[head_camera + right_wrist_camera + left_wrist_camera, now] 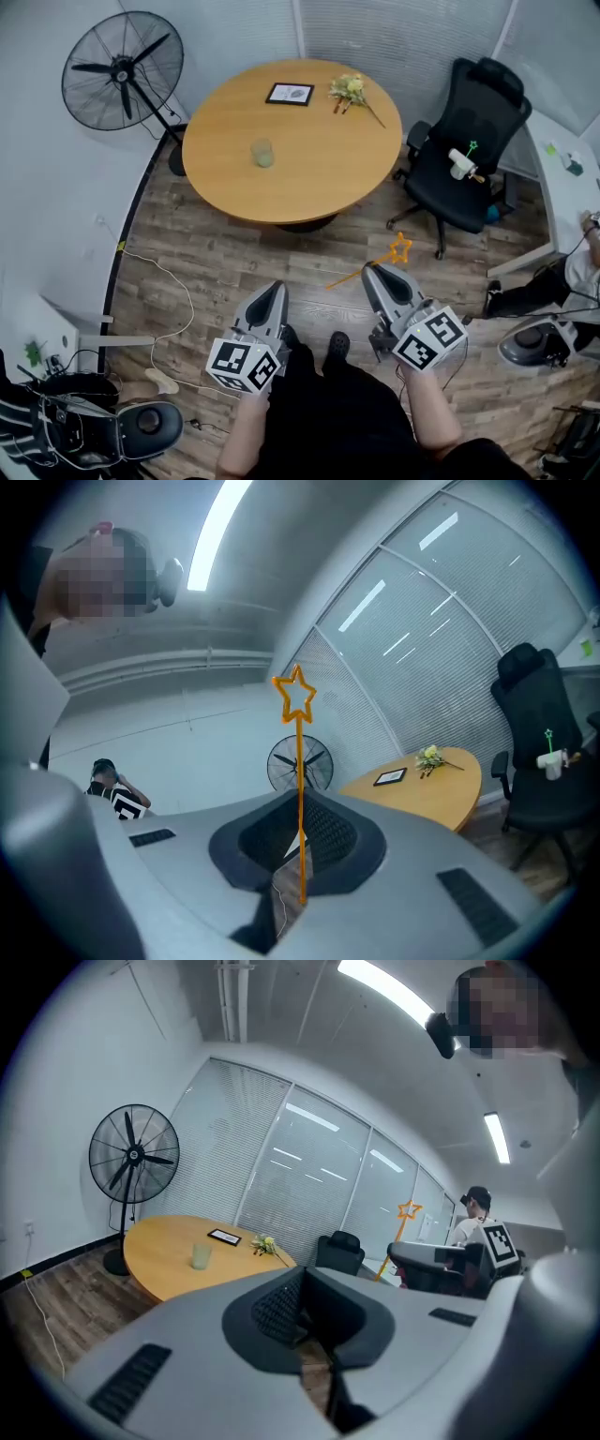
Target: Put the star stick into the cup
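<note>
bright, even | ceiling strip lights (pixel 217 522) glare; fisheye edges dark, perhaps blurred

A pale green translucent cup (pixel 262 153) is seen upright on the round light-wood worktop (pixel 319 178), apart from a black picture frame (pixel 290 94) and a small bunch of yellow flowers (pixel 349 90). Nearer the person, over the wooden floor (pixel 216 272), a thin orange star-topped stick (pixel 400 248) is gripped at the tip of the right gripper (pixel 375 272). The left gripper (pixel 272 289) is carried beside it.

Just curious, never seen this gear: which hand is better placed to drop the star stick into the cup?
The right. The right gripper is shut on the star stick, and the cup stands on the table ahead. The left gripper is shut on nothing.
</note>
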The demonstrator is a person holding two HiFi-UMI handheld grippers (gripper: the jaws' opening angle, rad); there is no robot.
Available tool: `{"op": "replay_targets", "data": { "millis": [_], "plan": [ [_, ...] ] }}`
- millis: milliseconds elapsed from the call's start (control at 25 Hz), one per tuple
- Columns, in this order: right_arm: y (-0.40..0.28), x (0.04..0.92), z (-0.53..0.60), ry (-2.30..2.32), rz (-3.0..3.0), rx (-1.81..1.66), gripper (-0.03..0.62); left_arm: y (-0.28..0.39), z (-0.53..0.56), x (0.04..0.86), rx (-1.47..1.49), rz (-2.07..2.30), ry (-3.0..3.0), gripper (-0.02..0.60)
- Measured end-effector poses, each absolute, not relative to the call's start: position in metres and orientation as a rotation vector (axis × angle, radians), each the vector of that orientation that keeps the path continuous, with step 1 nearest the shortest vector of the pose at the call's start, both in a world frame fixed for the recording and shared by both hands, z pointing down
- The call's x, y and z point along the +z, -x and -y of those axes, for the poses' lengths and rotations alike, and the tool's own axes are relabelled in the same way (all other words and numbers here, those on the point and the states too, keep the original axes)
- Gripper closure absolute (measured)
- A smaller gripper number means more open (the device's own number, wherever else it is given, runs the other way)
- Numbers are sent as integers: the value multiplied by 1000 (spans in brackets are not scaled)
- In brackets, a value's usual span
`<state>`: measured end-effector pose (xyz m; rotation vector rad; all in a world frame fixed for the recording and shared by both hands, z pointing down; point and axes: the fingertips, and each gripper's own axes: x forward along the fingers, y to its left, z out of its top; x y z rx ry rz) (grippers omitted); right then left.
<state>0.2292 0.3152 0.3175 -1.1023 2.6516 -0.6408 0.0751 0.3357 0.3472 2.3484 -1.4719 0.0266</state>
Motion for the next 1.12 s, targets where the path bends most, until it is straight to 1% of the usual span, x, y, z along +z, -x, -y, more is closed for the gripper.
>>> {"op": "replay_targets", "data": {
  "millis": [200,480,800,1120],
  "plan": [
    [-242,314,-314,1101,-2646,-614,571,-80,-336,342,34,1498,-2347,581],
    [-235,318,-312,1069,-2659,-633,569,-76,-341,349,40,1506,-2325,581],
    [-208,324,-294,1071,-2662,-655,569,-45,-322,360,14,1500,-2302,581],
    [-168,314,-243,1087,-2658,-650,569,-14,-264,358,-12,1444,-2319,581]
  ]
}}
